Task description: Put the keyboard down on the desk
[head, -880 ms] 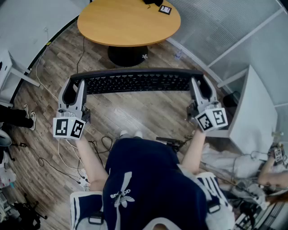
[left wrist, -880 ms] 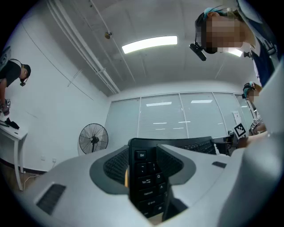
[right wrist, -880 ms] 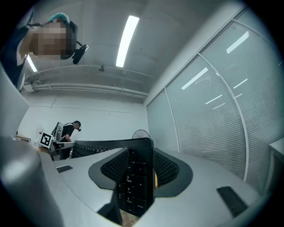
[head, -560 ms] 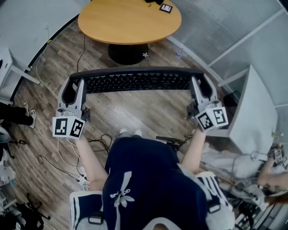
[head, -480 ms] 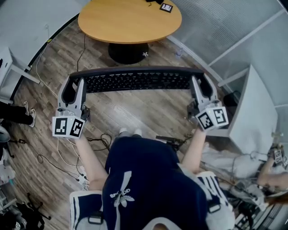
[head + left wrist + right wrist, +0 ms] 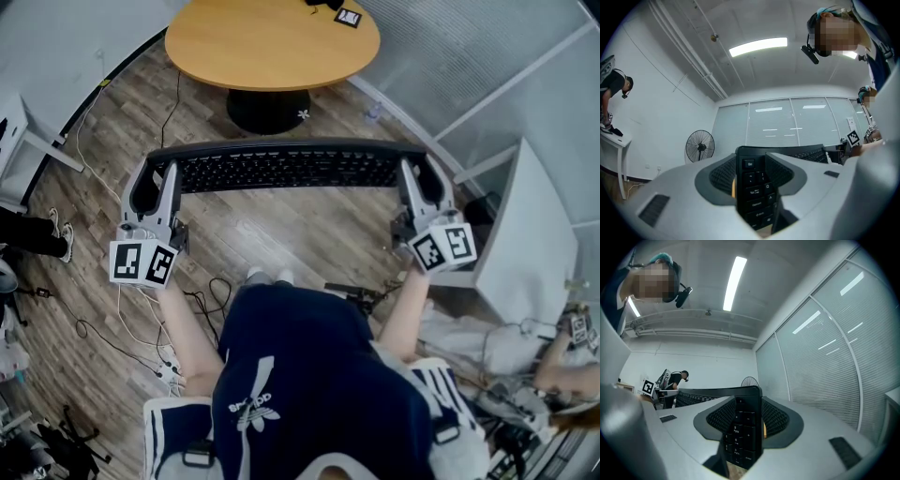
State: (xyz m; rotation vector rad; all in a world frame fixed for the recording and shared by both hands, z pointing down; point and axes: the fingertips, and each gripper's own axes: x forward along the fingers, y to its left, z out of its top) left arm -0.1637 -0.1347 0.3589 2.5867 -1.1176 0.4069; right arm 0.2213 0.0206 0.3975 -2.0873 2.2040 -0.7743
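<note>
A long black keyboard (image 6: pixel 281 171) hangs level in the air above the wooden floor, short of the round wooden table (image 6: pixel 272 42). My left gripper (image 6: pixel 155 185) is shut on its left end and my right gripper (image 6: pixel 420 183) on its right end. In the left gripper view the Esc-key end of the keyboard (image 6: pixel 754 197) stands on edge between the jaws of the left gripper (image 6: pixel 752 176). In the right gripper view the number-pad end of the keyboard (image 6: pixel 740 432) sits the same way in the right gripper (image 6: pixel 747 420).
A small marker card (image 6: pixel 348 17) lies on the table's far edge. A white desk (image 6: pixel 530 244) stands at the right, another white desk (image 6: pixel 9 131) at the left. Cables (image 6: pixel 112 319) trail over the floor at lower left. A standing fan (image 6: pixel 700 146) is by the glass wall.
</note>
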